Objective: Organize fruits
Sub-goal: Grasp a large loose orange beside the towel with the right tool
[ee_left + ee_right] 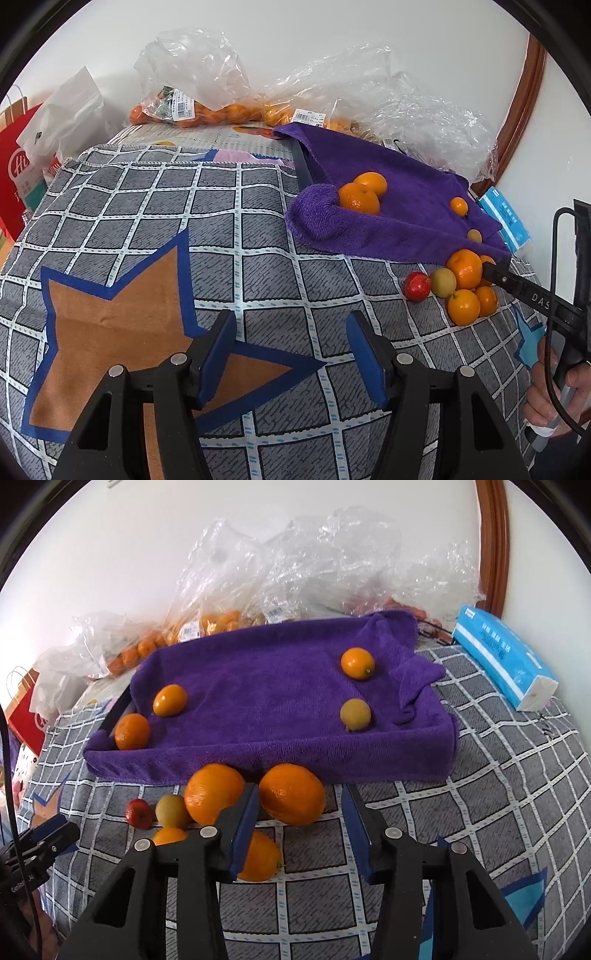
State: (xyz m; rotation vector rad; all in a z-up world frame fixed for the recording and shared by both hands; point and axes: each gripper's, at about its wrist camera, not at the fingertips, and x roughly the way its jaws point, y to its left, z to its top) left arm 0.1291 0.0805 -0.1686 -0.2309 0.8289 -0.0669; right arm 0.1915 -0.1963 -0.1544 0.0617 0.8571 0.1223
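Note:
A tray lined with a purple towel point(280, 698) holds three oranges point(170, 700) and a yellow-green fruit point(355, 714). In front of it on the checked cloth lie several loose oranges point(291, 794), a yellow-green fruit point(171, 810) and a small red fruit point(139, 813). My right gripper point(299, 823) is open and empty, its jaws just in front of a large orange. My left gripper point(291, 350) is open and empty over the cloth, well left of the loose fruit pile point(463, 268). The towel tray also shows in the left wrist view point(388, 206).
Clear plastic bags of oranges point(192, 107) lie behind the tray against the wall. A blue tissue pack point(506, 661) sits right of the tray. A red paper bag point(18, 173) stands at the far left. A wooden frame point(491, 535) runs up the right.

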